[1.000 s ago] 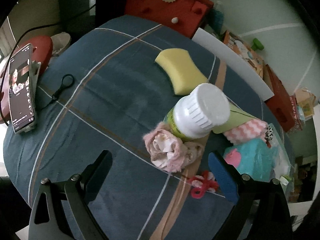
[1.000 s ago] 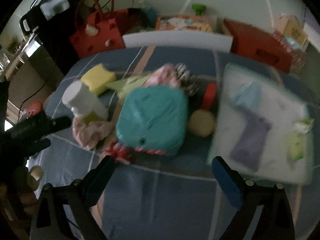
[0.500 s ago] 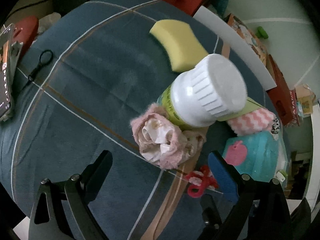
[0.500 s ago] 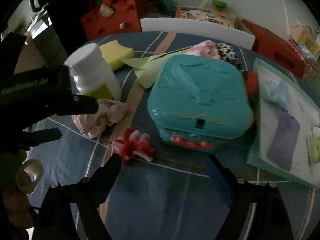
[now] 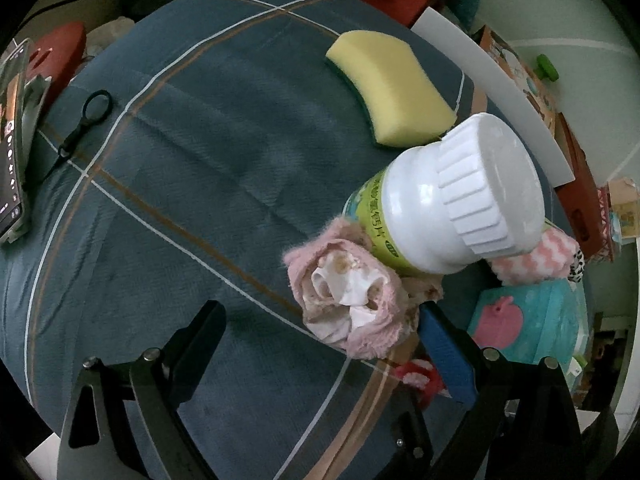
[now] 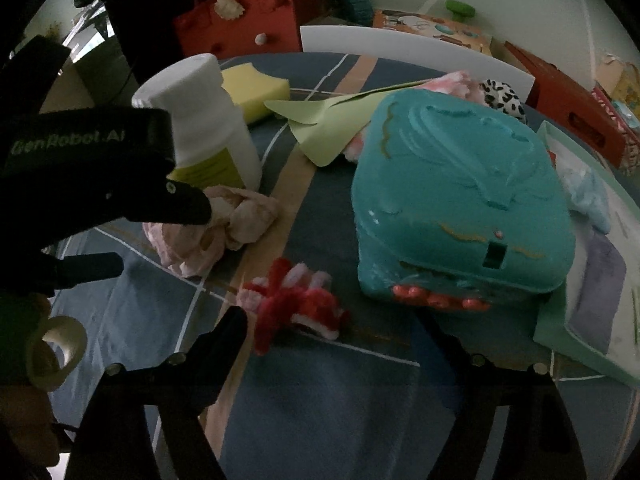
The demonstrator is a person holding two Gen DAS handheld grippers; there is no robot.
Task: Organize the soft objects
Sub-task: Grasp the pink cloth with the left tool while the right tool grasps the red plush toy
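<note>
**Q:** Messy room — blue plaid tablecloth (image 5: 168,208), red bag and boxes behind it. What am I even going for first?

**A:** I'm running this remotely, and my read is the pink crumpled cloth (image 5: 352,304). It sits right against the foot of the white bottle (image 5: 452,200), on the side nearer me. The left gripper (image 5: 320,332) hangs over it with jaws spread wide, nothing between the pads; the blue pad looks about level with the cloth's right edge, the black finger well off to its left. So the cloth lies just ahead, a bit right of centre.

**Q:** And the right one?

**A:** The right gripper (image 6: 340,332) is also wide, though its jaws have just been closing a little, with nothing gripped. The red-and-pink fuzzy thing (image 6: 296,304) lies just ahead of its left finger, further from the bottle than the cloth, beside the teal case (image 6: 460,200).

**Q:** Which hand's nearer the cloth?

**A:** Left, clearly — the bottle crowding it is my worry.
</note>
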